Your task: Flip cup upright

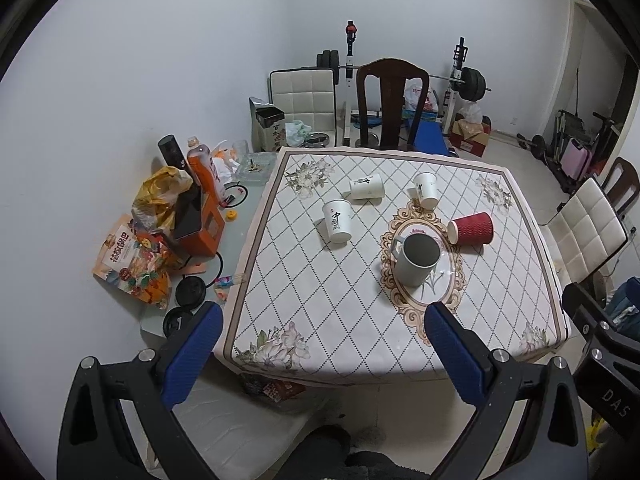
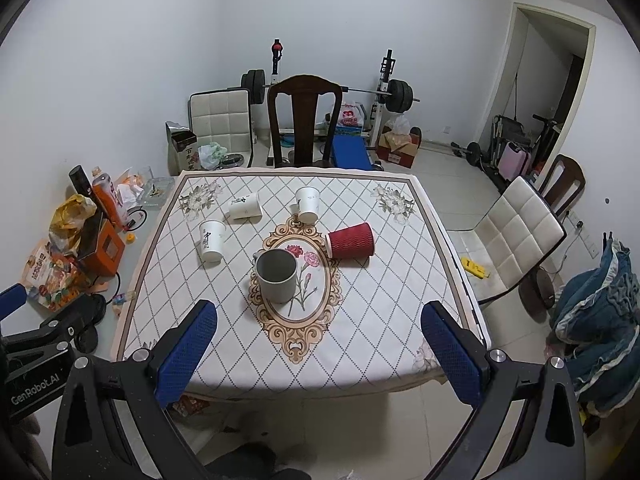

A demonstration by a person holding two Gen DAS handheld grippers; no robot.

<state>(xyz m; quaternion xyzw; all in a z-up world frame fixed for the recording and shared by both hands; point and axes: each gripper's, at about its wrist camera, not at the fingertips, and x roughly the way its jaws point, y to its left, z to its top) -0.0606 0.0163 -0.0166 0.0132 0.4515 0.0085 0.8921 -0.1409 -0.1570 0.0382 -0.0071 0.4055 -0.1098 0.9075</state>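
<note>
Legible text, both wrist views. "GenRobot.AI" in pale letters runs along the black body of the left gripper (image 2: pixel 36 388), at 8 o'clock in the right wrist view. "DAS" stands on the black body of the right gripper (image 1: pixel 614 402), at 4 o'clock in the left wrist view; any further letters are cut off. The plastic bag (image 2: pixel 350 117) behind the dark chair, at 12 o'clock, carries "SUPER" in red; the line under it is too small to read. Three white paper cups (image 1: pixel 338 221) bear black brush characters, not readable. The snack packet (image 1: pixel 132 258) at 9 o'clock and the carton (image 2: pixel 185 152) at 11 o'clock carry Chinese print, too blurred to transcribe.
</note>
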